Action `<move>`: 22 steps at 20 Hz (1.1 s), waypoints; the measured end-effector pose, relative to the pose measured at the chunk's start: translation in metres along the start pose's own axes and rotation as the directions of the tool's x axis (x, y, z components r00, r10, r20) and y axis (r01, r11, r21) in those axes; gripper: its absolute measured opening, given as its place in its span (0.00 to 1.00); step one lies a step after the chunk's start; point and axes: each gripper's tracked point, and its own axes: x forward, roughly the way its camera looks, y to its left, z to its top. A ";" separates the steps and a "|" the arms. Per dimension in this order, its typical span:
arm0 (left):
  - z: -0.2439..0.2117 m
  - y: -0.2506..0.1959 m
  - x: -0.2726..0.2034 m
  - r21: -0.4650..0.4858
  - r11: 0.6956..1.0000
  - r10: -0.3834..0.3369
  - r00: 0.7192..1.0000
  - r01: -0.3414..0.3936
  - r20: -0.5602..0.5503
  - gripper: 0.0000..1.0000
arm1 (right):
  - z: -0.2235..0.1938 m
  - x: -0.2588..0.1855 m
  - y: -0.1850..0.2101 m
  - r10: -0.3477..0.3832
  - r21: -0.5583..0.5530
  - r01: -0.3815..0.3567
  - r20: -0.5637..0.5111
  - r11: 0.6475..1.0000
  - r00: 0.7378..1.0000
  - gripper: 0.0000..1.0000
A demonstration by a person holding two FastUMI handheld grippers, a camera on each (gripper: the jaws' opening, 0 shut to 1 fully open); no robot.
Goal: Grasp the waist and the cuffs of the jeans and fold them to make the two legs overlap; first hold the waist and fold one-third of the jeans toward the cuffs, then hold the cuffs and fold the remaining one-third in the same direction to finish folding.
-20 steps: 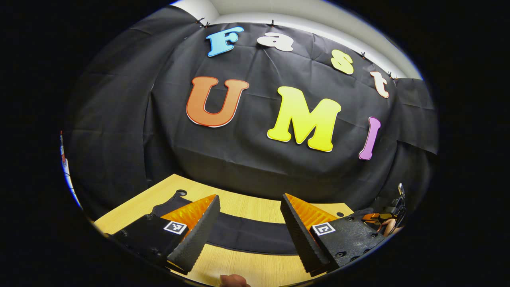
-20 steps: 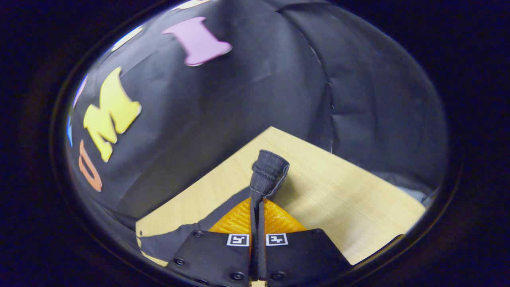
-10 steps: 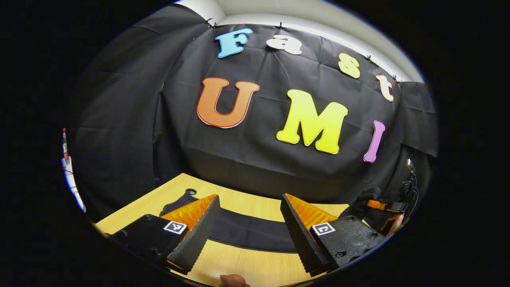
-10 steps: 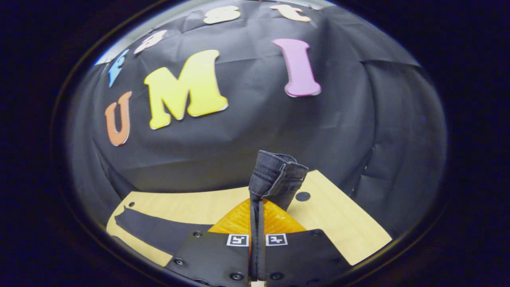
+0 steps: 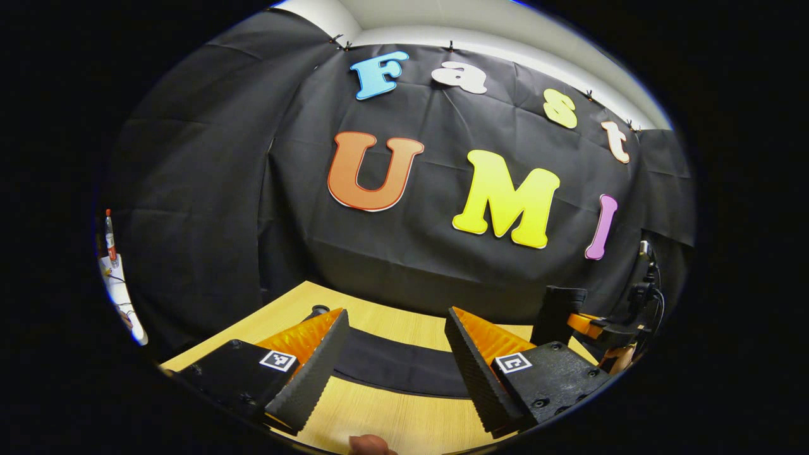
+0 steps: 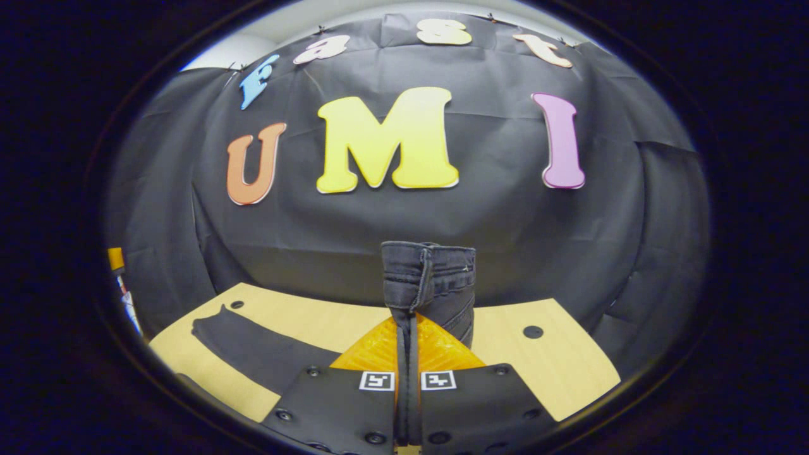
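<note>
My right gripper [image 6: 407, 379] pinches the jeans [image 6: 430, 284] waistband, frame centre; left gripper [image 5: 395, 366] gapes empty above the leg on the worktop [image 5: 392, 420]. One-sided hold (heavy denim) could slip, skewing the fold.

Both cameras are riding low over the worktop [image 5: 392, 420], facing the booth's back wall. The left gripper view is looking from the left end, the right gripper view from the right. Both are sharing the worktop [image 6: 303, 322] and the jeans [image 6: 253, 351].
</note>
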 end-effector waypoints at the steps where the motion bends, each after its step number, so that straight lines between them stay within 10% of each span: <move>1: 0.002 0.002 -0.002 0.002 1.000 0.001 1.000 -0.001 0.005 0.98 | -0.003 0.004 0.014 0.011 -0.001 -0.011 -0.005 1.000 1.000 0.00; 12: 0.004 0.038 -0.026 -0.008 0.999 0.051 0.999 -0.051 0.015 0.98 | -0.078 0.034 0.149 0.157 -0.067 -0.166 -0.119 0.984 0.980 0.00; 22: 0.004 0.066 -0.030 -0.007 0.997 0.078 0.997 -0.078 0.011 0.99 | -0.186 0.017 0.192 0.187 -0.162 -0.242 -0.297 0.957 0.936 0.01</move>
